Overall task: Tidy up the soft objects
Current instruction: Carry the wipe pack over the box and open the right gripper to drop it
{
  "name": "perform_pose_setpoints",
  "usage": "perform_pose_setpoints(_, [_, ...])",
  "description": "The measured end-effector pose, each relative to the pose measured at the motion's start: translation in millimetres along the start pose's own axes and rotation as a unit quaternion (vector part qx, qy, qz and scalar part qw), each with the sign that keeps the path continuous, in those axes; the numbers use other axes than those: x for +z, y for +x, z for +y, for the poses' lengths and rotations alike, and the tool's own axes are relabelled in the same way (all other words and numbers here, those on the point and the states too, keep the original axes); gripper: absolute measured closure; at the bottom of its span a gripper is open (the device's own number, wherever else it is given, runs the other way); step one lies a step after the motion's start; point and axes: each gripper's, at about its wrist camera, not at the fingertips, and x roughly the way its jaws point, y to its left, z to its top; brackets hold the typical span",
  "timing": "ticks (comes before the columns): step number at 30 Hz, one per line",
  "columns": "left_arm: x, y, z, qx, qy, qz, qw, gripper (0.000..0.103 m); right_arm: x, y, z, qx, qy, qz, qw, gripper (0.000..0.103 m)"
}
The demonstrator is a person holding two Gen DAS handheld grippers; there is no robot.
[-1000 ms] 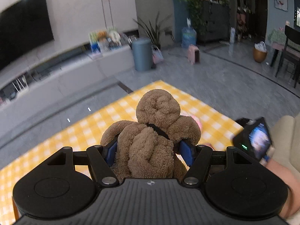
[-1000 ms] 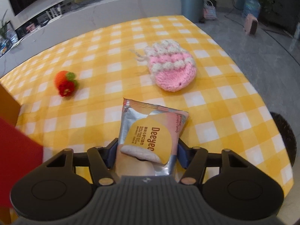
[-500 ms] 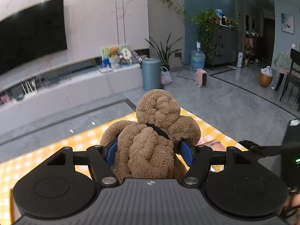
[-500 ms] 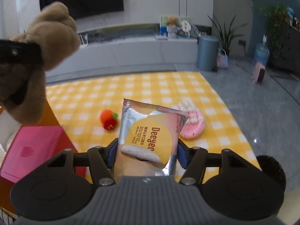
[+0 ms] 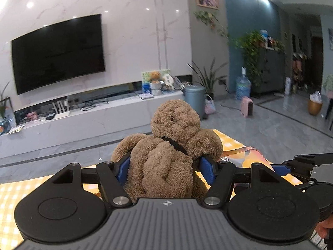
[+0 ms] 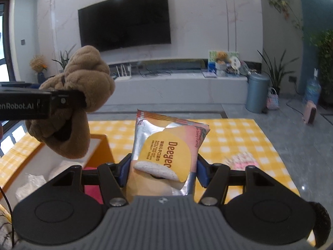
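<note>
My left gripper (image 5: 164,166) is shut on a brown plush toy (image 5: 168,152) and holds it high above the yellow checked table (image 5: 12,191). The toy also shows in the right wrist view (image 6: 83,91), hanging over an orange box (image 6: 100,150) at the left. My right gripper (image 6: 164,166) is shut on a silver and yellow Deeyeo wipes pack (image 6: 166,152), raised above the table (image 6: 233,137). A pink and white knitted pouch (image 6: 243,160) lies on the cloth to the right. The wipes pack also shows in the left wrist view (image 5: 243,154).
The orange box holds white items (image 6: 31,185) and something pink (image 6: 91,189). Beyond the table are a TV (image 6: 124,18), a low white cabinet (image 6: 183,87), a grey bin (image 6: 257,92) and grey floor (image 6: 301,137).
Both grippers have risen and tilted up, so the views now face the TV wall. The plush toy has moved over the orange box. The strawberry toy has left view.
</note>
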Motion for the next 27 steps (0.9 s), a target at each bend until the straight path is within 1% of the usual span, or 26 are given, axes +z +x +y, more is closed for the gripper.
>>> perform_pose_setpoints(5, [-6.8,-17.8,29.2,0.016,-0.040,-0.008,0.9990,0.026,9.8,-7.5,28.2,0.008,-0.004,-0.023,1.000,0.043])
perform_pose_setpoints(10, [-17.6,-28.1,62.0,0.031,-0.079,-0.013,0.9963,0.026,18.0,-9.7,66.1,0.020,-0.037,-0.039,0.998,0.043])
perform_pose_setpoints(13, [-27.5,-34.2,83.3,0.045,-0.102,-0.017,0.9936,0.026,20.7,-6.9,84.6,0.042,-0.044,-0.048,0.997,0.043])
perform_pose_setpoints(15, [-36.5,-37.2,98.9,0.062,-0.118,-0.018,0.9909,0.026,23.7,-2.4,97.7,0.059,-0.053,-0.054,0.995,0.043])
perform_pose_setpoints(17, [-46.3,-39.1,116.1,0.079,-0.133,-0.019,0.9878,0.026,25.8,4.9,110.4,0.087,-0.056,-0.061,0.993,0.043])
perform_pose_setpoints(19, [-59.1,-41.4,135.4,0.093,-0.154,-0.014,0.9837,0.026,27.7,18.8,127.2,0.120,-0.077,-0.041,0.989,0.043])
perform_pose_setpoints(21, [-69.8,-40.1,153.2,0.101,-0.177,-0.004,0.9791,0.026,27.9,37.3,146.8,0.135,-0.107,-0.018,0.985,0.043])
perform_pose_setpoints(24, [-84.2,-45.0,175.6,0.099,-0.201,0.004,0.9747,0.026,25.0,73.2,176.1,0.139,-0.165,0.023,0.976,0.043])
perform_pose_setpoints(27, [-88.3,-43.7,181.4,0.093,-0.205,0.008,0.9743,0.026,20.6,115.9,197.9,0.134,-0.219,0.072,0.964,0.043])
